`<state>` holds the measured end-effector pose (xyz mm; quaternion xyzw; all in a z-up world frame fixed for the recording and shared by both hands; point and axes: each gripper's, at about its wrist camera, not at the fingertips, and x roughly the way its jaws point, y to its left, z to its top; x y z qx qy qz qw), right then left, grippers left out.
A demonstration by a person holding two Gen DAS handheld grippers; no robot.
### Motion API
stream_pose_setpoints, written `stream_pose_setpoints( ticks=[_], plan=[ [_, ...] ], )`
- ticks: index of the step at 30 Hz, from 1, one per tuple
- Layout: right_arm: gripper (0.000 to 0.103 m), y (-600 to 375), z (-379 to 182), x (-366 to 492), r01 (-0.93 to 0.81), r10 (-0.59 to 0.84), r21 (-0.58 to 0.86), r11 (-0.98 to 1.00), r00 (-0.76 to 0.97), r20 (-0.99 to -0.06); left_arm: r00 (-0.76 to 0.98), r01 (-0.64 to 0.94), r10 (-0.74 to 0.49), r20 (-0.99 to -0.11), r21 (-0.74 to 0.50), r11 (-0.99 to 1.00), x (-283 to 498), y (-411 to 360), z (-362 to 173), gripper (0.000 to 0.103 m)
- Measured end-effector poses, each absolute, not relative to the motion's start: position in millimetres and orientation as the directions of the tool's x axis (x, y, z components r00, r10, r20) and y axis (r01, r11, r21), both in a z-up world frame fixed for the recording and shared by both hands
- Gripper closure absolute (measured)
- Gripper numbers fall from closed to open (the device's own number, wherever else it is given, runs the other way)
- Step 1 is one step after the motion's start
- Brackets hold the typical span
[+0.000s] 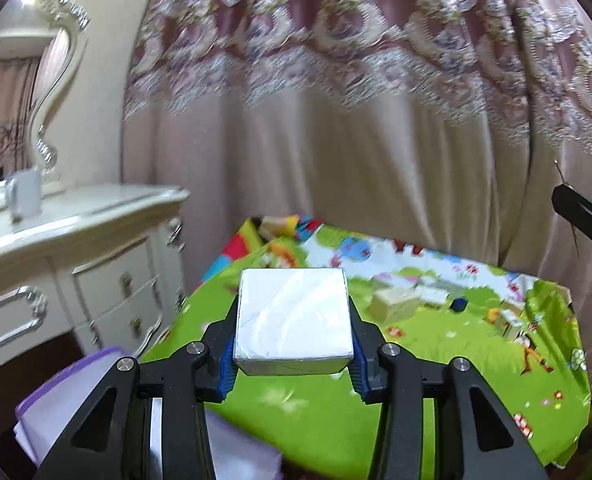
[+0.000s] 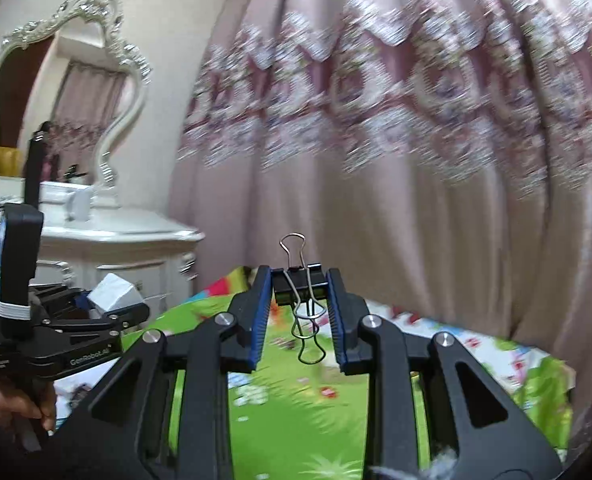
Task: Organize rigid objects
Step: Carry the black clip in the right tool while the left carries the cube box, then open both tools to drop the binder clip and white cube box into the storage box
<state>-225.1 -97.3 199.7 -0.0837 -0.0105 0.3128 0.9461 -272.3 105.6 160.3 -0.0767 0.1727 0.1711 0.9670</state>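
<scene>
**Desk:** What is nearest the lens?

**Photographer:** The left gripper (image 1: 294,334), its blue pads pinching a white box (image 1: 294,314) by both side faces above a lilac storage bin (image 1: 76,392). In the other view the right gripper (image 2: 299,312) clamps a black binder clip (image 2: 296,280) across its body, wire handles (image 2: 306,332) dangling loose between the fingers.

**Desk:** And beyond?

**Photographer:** A green cartoon play mat (image 1: 336,412), a tan block (image 1: 396,305), a dark blue cube (image 1: 459,304) and other small pieces lying apart on its far half, too blurred to name. Left of it a white dresser (image 1: 96,240) bearing a mug (image 1: 24,196); pink embroidered curtains (image 1: 376,120) behind.

**Desk:** How should the carry go?

**Photographer:** My guess: keep both grips firm, hold the box level so it cannot slide off the pads, and lower each item fully onto its resting place before loosening, lest the clip swing on its handles and tumble
</scene>
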Motion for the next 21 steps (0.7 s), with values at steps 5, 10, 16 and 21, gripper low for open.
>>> stream_pose_setpoints(
  ticks=[5,10,16,21],
  plan=[
    [0.072,-48.4,179.8,-216.3,-0.736,0.713,-0.132,0.663,0.676,-0.189,0.823,-0.427,0.333,-0.460,-0.116,0.896,-289.8,139.0,135.3,0.058],
    [0.072,14.2,150.0,-212.5,-0.846,0.772,-0.135,0.516,0.527,-0.356,0.745,-0.516,0.362,-0.560,-0.141,0.845,-311.7,178.0,104.1,0.058],
    [0.072,88.7,95.2,-212.9,-0.930,0.741,-0.126,0.345,0.353,-0.571,0.632,-0.610,0.316,-0.707,-0.204,0.766,-327.4,231.1,56.5,0.058],
    [0.072,127.0,46.9,-217.3,-0.963,0.669,-0.092,0.253,0.243,-0.703,0.565,-0.673,0.309,-0.765,-0.210,0.709,-342.8,263.9,29.5,0.058]
  ],
)
